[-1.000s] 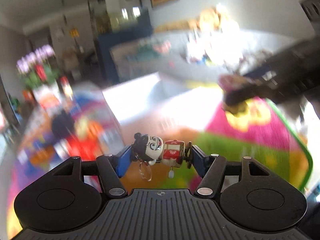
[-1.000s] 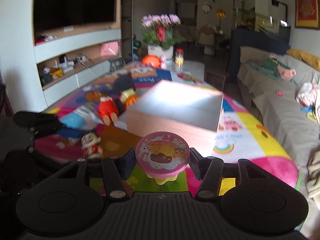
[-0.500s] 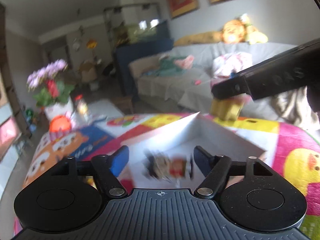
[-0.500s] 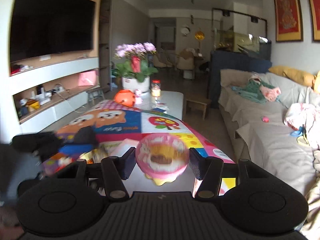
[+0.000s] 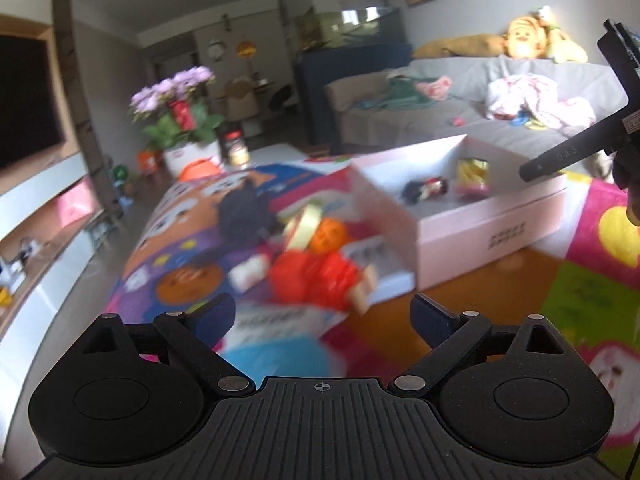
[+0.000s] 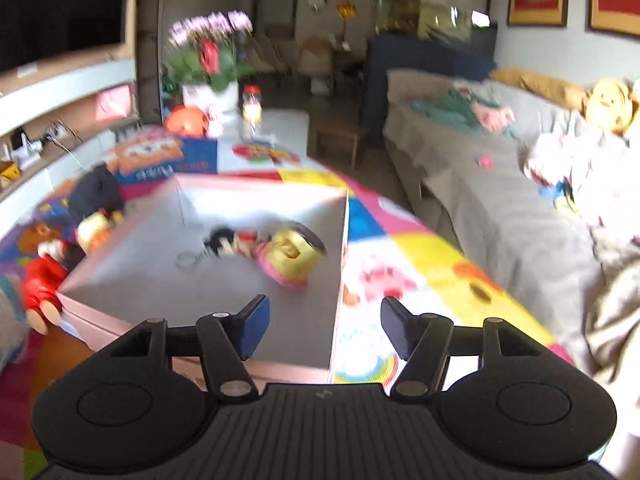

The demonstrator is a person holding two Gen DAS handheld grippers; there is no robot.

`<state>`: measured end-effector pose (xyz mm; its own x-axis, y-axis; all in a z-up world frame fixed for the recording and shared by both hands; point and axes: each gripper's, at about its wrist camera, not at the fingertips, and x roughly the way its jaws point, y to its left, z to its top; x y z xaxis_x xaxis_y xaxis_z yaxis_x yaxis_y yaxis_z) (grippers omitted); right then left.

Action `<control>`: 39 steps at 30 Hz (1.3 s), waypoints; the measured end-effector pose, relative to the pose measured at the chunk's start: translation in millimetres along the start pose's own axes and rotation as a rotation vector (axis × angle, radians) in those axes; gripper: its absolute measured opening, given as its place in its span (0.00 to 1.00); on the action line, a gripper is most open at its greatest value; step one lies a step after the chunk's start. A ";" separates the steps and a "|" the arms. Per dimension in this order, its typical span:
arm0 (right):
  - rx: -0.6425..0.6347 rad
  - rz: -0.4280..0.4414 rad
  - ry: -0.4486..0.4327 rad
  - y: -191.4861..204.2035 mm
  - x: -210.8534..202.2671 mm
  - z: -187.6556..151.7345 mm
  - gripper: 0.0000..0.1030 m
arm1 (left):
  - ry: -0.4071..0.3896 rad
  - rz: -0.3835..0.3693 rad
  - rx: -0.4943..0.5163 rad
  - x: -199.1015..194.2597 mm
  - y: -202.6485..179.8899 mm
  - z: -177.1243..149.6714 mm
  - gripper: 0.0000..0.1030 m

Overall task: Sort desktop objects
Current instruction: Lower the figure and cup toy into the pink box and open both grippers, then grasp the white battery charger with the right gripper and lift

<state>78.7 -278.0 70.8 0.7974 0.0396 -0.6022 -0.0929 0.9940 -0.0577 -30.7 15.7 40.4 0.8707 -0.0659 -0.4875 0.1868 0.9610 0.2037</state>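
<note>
Our left gripper [image 5: 322, 314] stands released, its jaws having just been opening, with nothing between them; it hangs above the bright play mat [image 5: 592, 292] that covers the counter. Just past it lies a doll in red clothes [image 5: 320, 270], blurred, beside the near corner of the pink box [image 5: 492, 236]. Inside that box we see the small black-haired figure [image 5: 424, 189] lying on the floor of the box, with the yellow-and-pink toy [image 5: 473, 179] just beside it.

Our right gripper [image 6: 324, 326] is also released and empty, its blue-padded fingers [image 6: 253, 326] apart over the near edge of the same box. From this view the small figure and the yellow-and-pink toy lie touching or nearly so on the grey inside, toward the right wall; motion blur hides finer detail. A black soft shape [image 6: 96, 194] sits on the mat left of the box, and a potted plant with pink flowers [image 6: 208, 54] stands at the far end.
</note>
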 end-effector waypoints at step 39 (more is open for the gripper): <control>-0.432 0.428 0.138 203.8 5.9 -38.9 0.23 | 0.051 0.113 -0.291 -18.9 76.0 -33.7 1.00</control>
<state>41.2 -79.2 24.5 0.5538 0.3832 -0.7392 -0.6435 0.7604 -0.0879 -48.2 99.0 36.5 0.8533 0.0518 -0.5189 -0.0539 0.9985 0.0111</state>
